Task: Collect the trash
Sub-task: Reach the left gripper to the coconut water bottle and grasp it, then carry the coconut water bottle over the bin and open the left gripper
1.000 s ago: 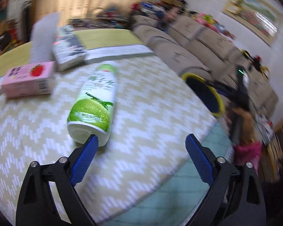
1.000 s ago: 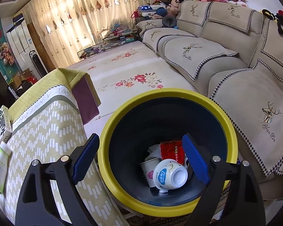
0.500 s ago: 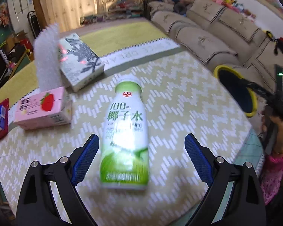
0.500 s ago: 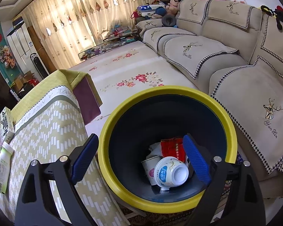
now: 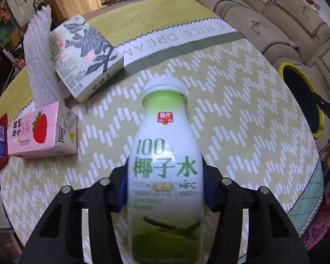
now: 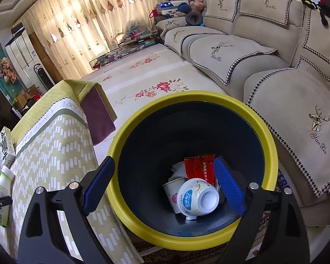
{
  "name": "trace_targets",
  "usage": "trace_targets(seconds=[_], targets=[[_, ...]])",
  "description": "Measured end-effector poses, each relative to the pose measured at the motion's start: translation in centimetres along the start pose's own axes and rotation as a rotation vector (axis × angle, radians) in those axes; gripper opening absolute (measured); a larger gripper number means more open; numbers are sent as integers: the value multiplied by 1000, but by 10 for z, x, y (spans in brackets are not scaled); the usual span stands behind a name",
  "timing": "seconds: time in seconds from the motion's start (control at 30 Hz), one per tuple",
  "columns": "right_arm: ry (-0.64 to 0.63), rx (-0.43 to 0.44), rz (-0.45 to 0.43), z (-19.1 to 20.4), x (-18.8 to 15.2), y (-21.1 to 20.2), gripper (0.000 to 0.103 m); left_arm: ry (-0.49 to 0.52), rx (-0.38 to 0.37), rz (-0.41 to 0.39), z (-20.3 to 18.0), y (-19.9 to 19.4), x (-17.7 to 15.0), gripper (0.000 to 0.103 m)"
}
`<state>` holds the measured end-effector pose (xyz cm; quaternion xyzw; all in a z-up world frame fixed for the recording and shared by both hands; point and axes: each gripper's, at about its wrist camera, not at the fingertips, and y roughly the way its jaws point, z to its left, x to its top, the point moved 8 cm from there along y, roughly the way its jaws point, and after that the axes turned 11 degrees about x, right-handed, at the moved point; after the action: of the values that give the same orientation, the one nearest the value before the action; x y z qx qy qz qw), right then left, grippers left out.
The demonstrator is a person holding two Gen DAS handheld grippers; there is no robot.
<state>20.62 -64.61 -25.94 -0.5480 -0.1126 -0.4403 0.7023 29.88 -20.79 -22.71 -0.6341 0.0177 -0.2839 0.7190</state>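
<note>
Coconut water bottle (image 5: pixel 165 171) lying on the worktop (image 5: pixel 242 114), body between the closing left tongs (image 5: pixel 165 189), blue pads at its sides, right tongs (image 6: pixel 165 187) spread wide and empty over the yellow-rimmed bin (image 6: pixel 268 145), only that view showing the bowl (image 6: pixel 198 195) and red wrapper (image 6: pixel 200 167) inside
</note>
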Motion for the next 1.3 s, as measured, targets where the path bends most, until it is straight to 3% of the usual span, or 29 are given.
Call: trace_targets(seconds=[0.27, 0.53, 0.7, 0.9, 1.03, 1.3], targets=[[19, -7, -37, -9, 4, -17, 86, 78, -99, -81, -42, -38, -2, 51], [38, -12, -83, -32, 5, -47, 86, 222, -177, -199, -122, -94, 23, 51], [77, -23, -113, -61, 4, -67, 86, 319, -218, -222, -186, -107, 44, 51], [109, -59, -136, -96, 5, -85, 86, 427, -272, -216, -275, -111, 68, 51], [132, -93, -140, -118, 3, -93, 86, 473, -282, -200, -329, -88, 94, 51], [156, -119, -134, -143, -1, -96, 86, 492, -262, -148, -391, -45, 121, 51]])
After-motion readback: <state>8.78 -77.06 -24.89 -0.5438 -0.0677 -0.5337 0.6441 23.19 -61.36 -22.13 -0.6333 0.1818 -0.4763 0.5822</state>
